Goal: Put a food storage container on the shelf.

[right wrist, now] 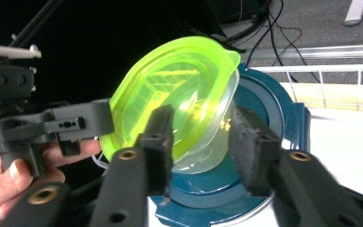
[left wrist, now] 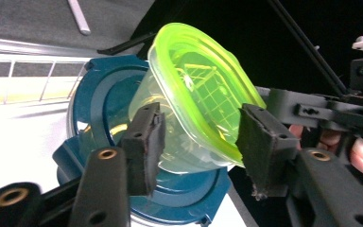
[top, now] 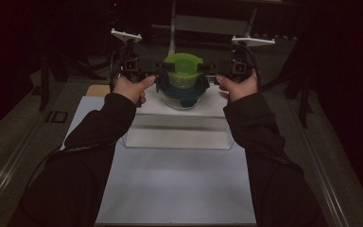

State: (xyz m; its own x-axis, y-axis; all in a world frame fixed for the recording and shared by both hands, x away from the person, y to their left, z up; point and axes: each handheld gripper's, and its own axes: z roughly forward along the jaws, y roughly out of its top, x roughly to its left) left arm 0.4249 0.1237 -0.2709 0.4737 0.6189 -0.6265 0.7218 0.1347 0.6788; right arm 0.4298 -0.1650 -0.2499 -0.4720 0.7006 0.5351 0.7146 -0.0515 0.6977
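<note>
A small clear tub with a neon green lid (top: pixel 183 65) sits tilted on the dark blue lid of a round glass bowl (top: pixel 183 94). My left gripper (top: pixel 163 72) reaches in from the left and my right gripper (top: pixel 205 71) from the right, at the green lid's height. In the left gripper view the tub (left wrist: pixel 198 90) lies between the spread pads (left wrist: pixel 144 142) of the left gripper (left wrist: pixel 201 139), above the blue lid (left wrist: pixel 99 104). In the right gripper view the tub (right wrist: pixel 170 90) likewise lies between the parted jaws of the right gripper (right wrist: pixel 203 137). Neither pair of pads visibly presses on it.
The bowl stands on a white raised block (top: pixel 179 125), which rests on a white sheet (top: pixel 175 184) covering the table. A tan board corner (top: pixel 98 90) pokes out at the left. A metal stand (top: pixel 208 23) rises behind. Grey rails (top: pixel 9 161) flank the table.
</note>
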